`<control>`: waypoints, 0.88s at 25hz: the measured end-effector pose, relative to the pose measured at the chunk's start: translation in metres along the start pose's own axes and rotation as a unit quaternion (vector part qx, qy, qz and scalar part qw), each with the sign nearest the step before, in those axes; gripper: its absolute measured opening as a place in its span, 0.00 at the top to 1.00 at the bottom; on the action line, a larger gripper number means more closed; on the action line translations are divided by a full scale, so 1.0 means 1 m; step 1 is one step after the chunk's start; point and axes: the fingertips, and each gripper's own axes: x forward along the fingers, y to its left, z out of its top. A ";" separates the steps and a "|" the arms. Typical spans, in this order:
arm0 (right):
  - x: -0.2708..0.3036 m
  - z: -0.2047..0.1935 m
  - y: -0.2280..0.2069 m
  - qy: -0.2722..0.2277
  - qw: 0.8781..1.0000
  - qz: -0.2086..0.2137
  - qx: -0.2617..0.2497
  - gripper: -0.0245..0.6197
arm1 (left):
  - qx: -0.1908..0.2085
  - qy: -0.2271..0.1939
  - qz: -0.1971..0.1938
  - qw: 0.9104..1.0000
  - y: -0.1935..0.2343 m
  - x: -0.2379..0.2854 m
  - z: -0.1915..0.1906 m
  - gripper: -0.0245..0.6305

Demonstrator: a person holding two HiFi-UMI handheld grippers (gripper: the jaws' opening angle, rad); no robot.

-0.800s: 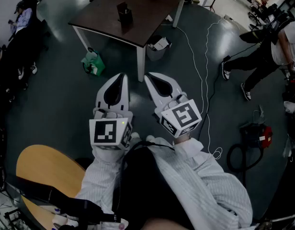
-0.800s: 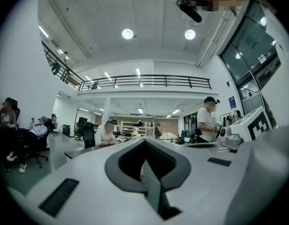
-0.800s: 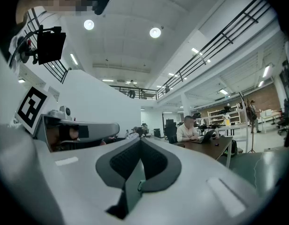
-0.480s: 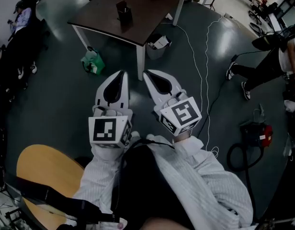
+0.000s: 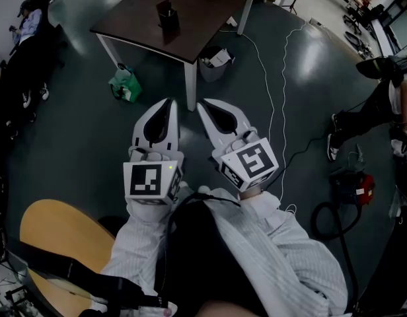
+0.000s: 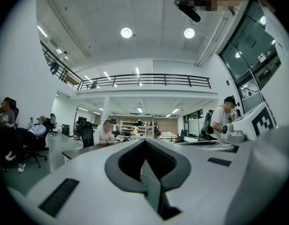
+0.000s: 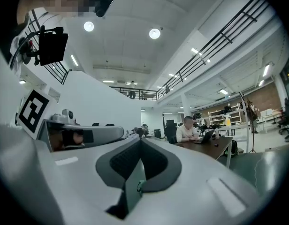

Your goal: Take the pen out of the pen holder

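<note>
**Inspector:** Progress on the pen?

**Assessor:** None. The left gripper (image 5: 169,107) and right gripper (image 5: 205,107) were both pressed together and empty. The pen holder (image 5: 166,16) stood on the table (image 5: 210,25), well apart from them. The pen was too small to distinguish. Approach, grasp and lift remained.

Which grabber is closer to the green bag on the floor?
Left. In the head view the left gripper lies below and right of the green bag. The right gripper is farther right, on the left gripper's other side. Neither touches the bag.
</note>
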 end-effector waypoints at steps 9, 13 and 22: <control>-0.014 -0.029 -0.039 0.025 0.999 -0.005 0.032 0.96 | -0.015 0.026 0.013 0.999 -0.012 0.026 -0.027 0.96; 0.010 -0.042 -0.064 0.029 0.998 -0.004 0.055 0.96 | -0.014 0.044 0.016 0.999 0.005 0.056 -0.043 0.96; 0.135 -0.050 -0.151 0.032 0.998 -0.010 0.049 0.96 | -0.016 0.036 0.013 0.999 0.085 0.180 -0.049 0.96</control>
